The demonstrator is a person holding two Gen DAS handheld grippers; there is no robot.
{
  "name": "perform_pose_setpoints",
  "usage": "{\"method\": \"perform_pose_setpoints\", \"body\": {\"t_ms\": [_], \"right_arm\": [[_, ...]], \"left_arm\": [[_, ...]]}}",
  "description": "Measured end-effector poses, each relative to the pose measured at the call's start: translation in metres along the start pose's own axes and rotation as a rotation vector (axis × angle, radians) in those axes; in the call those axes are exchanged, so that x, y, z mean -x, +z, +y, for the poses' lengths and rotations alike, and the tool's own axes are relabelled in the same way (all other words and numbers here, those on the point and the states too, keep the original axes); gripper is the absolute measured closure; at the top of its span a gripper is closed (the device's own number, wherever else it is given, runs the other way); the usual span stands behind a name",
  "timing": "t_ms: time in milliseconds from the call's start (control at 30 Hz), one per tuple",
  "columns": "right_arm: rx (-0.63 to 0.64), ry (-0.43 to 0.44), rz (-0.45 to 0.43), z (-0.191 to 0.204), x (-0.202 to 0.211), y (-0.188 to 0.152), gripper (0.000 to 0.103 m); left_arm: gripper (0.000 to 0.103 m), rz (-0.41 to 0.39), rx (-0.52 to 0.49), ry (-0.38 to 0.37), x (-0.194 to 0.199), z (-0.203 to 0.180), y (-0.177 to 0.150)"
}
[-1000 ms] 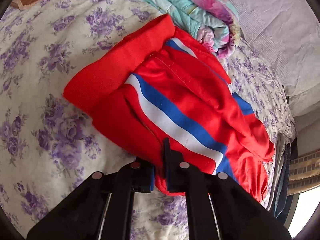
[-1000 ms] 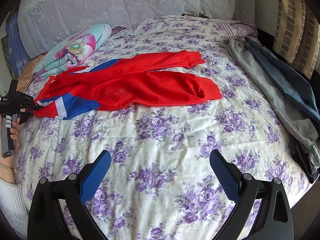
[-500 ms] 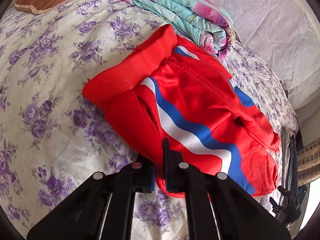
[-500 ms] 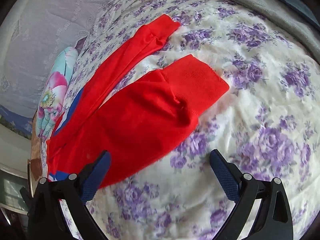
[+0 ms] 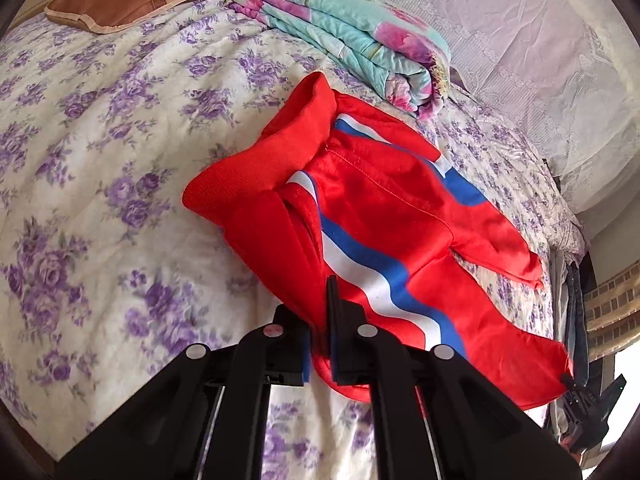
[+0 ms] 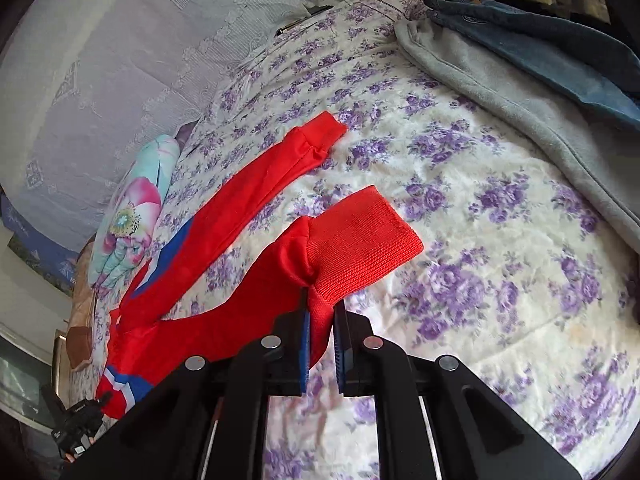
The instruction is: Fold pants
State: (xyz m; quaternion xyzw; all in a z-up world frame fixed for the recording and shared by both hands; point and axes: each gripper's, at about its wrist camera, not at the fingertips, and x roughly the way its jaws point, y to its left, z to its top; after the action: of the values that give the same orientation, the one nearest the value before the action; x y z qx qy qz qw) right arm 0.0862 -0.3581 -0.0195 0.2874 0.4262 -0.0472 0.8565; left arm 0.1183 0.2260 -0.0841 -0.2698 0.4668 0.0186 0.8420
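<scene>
Left wrist view: left gripper (image 5: 319,320) jaws clamp the red track pants (image 5: 384,208) waist; right gripper (image 6: 321,328) jaws pinch a ribbed cuff (image 6: 356,244) on the bed (image 6: 500,280).

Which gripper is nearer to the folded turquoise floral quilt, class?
Left. The left gripper grips the red track pants at their waist end, beside the folded turquoise floral quilt. The right gripper pinches a ribbed leg cuff, far from it.
</scene>
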Motion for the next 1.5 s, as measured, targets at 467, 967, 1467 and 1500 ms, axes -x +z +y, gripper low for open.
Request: {"method": "perform_pose_setpoints", "body": {"t_ms": [467,967,1467,1500], "right_arm": [[0.176,-0.210,-0.042,0.012,0.009,0.005,0.023],[0.028,-0.090,0.229,0.043,-0.210,0.169,0.028],[0.107,-0.252,0.248,0.027,-0.193,0.137,0.063],[0.153,-0.250,0.215,0.029,-0.197,0.135,0.059]], "left_arm": [[0.025,-0.224,-0.160,0.234,0.085,0.000,-0.015],[0.062,0.212,-0.297,0.199,-0.116,-0.072,0.127],[0.065,0.221,-0.362,0.237,-0.134,-0.067,0.115],[0.064,0.224,-0.384,0.254,-0.134,-0.072,0.115]]}}
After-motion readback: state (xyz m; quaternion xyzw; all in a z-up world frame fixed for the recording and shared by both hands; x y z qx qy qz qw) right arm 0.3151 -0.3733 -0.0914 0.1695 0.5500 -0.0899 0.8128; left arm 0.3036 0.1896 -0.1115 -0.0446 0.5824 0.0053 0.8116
